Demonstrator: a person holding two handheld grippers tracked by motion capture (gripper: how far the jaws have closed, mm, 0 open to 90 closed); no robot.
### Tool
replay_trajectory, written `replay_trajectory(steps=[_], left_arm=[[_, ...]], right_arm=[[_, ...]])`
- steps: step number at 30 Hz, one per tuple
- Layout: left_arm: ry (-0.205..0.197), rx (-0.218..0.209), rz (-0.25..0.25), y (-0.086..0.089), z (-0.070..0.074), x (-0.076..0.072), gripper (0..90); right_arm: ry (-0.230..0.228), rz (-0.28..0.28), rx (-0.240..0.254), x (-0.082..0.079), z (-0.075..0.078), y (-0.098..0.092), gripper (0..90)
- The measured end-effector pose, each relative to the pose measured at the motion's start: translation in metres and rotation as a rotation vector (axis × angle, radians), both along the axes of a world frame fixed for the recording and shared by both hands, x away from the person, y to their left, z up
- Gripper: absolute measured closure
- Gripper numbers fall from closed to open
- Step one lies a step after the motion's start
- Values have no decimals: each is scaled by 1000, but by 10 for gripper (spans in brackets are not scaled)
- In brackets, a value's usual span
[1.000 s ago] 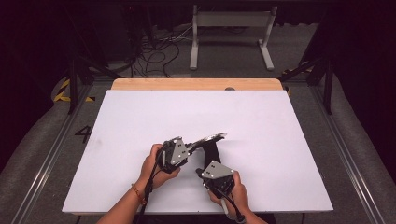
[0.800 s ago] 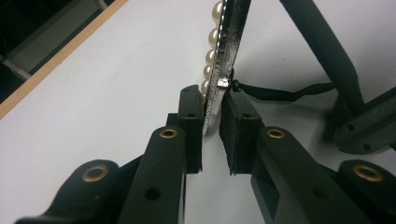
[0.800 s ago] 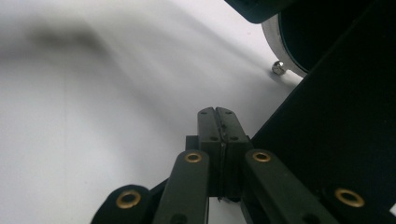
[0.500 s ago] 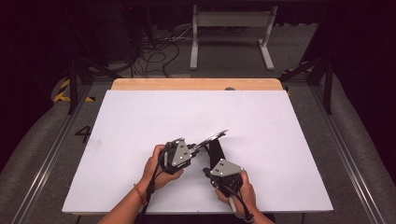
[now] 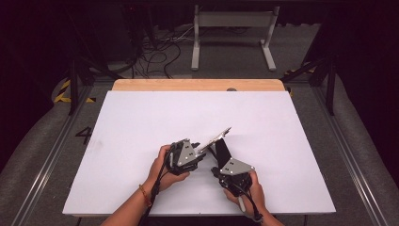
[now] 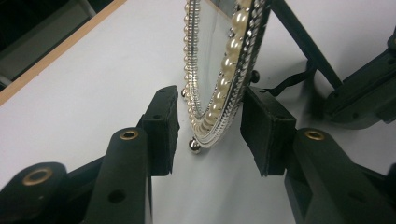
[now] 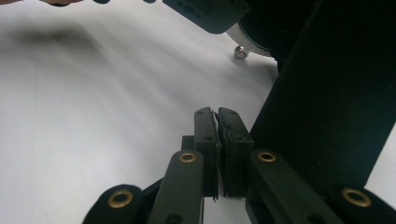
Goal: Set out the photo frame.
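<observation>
- Pearl-rimmed picture frame (image 6: 219,79) stands tilted near the front middle of the white table (image 5: 141,122), propped on its black back stand (image 5: 222,151).
- Left gripper (image 6: 210,126): jaws open, one either side of the frame's lower edge, not clamped.
- Right gripper (image 7: 217,140): jaws pressed together, holding nothing, just beside the stand.
- Best move, I think: close the left gripper gently on the rim, keeping the stand braced.
- Writing: only a "4" (image 5: 84,135) on the floor.

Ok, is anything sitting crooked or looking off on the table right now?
The pearl-edged frame is not standing square: in the high view it tilts over between the grippers, its black back stand splayed out behind. The left gripper is open around its lower edge, and the right gripper is shut beside the stand.
</observation>
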State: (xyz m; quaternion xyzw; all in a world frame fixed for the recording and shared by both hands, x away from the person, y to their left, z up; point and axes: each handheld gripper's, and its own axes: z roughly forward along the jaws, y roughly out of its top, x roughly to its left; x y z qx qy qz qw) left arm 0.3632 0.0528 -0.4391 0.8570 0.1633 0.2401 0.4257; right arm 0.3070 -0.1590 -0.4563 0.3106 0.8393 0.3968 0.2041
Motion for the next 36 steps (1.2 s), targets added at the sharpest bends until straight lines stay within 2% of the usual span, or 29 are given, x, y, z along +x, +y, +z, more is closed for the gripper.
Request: replay_trajectory(steps=[6,8,20,23,24,27,29,31,36], left_arm=[[-4,4,-6,-4,-2,1,579],[-9,14,-9,-5,-2,1,585],[-17,29,-37,-11,-3,1,608],[-11,29,-45,-10,-3,1,604],[-5,28,-41,-10,-3,1,601],[-9,25,-45,-8,-2,2,594],[-6,23,-44,-7,-2,2,588],[-1,24,-47,-7,-3,2,580],[7,37,-47,-10,-4,2,531]], right_arm=[[2,-18,-3,1,0,-7,866],[8,-25,10,2,1,-11,855],[2,-48,-16,4,1,-25,828],[22,-41,12,2,2,-28,746],[24,-44,20,1,4,-28,744],[-19,-66,35,-3,12,-32,720],[-55,-101,51,-5,19,-35,673],[-85,-126,46,-5,23,-37,622],[-94,-182,28,2,18,-35,447]])
